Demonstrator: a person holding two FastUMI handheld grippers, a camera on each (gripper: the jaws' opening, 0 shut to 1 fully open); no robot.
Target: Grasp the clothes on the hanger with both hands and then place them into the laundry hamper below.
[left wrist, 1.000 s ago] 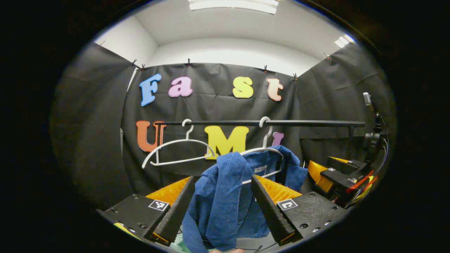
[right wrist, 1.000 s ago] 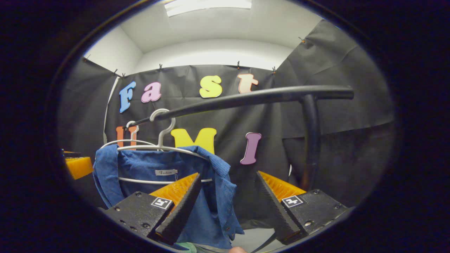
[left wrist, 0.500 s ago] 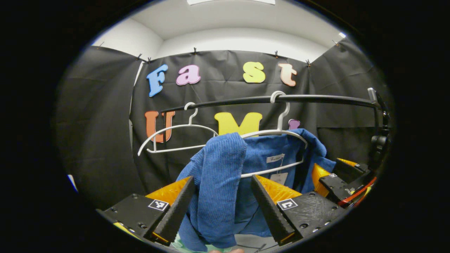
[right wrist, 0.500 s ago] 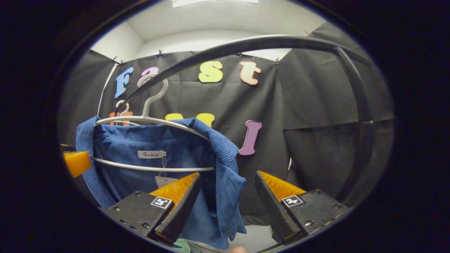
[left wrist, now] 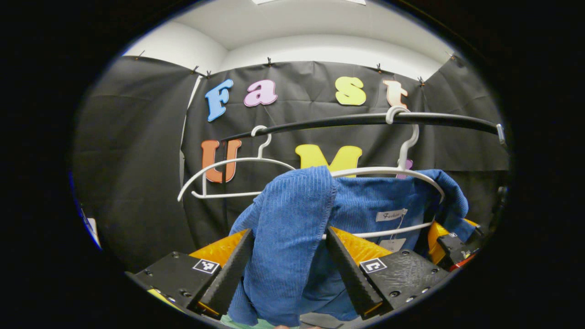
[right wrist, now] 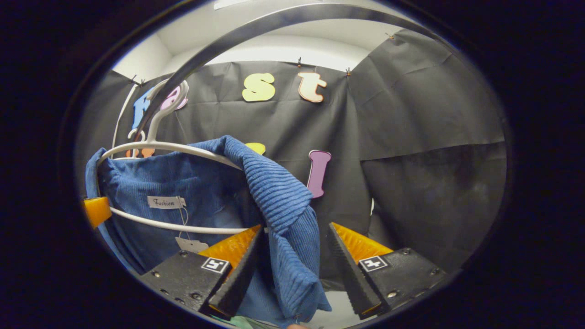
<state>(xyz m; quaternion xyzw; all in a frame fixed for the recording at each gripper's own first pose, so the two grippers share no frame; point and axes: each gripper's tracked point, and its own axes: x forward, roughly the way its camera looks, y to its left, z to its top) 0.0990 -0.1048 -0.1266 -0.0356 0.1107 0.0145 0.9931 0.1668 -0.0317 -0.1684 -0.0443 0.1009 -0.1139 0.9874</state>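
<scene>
Both claws closed in on shirt (left wrist: 292, 219); rail (left wrist: 365, 119) overhead.

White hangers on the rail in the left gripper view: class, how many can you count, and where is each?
2. An empty hanger hangs toward the left of the black rail; the other hanger, to its right, carries the blue garment. More could be hidden beyond the picture's edge.

Black cloth wall (left wrist: 137, 151); white ceiling (left wrist: 320, 23); black rail (left wrist: 347, 121)
</scene>
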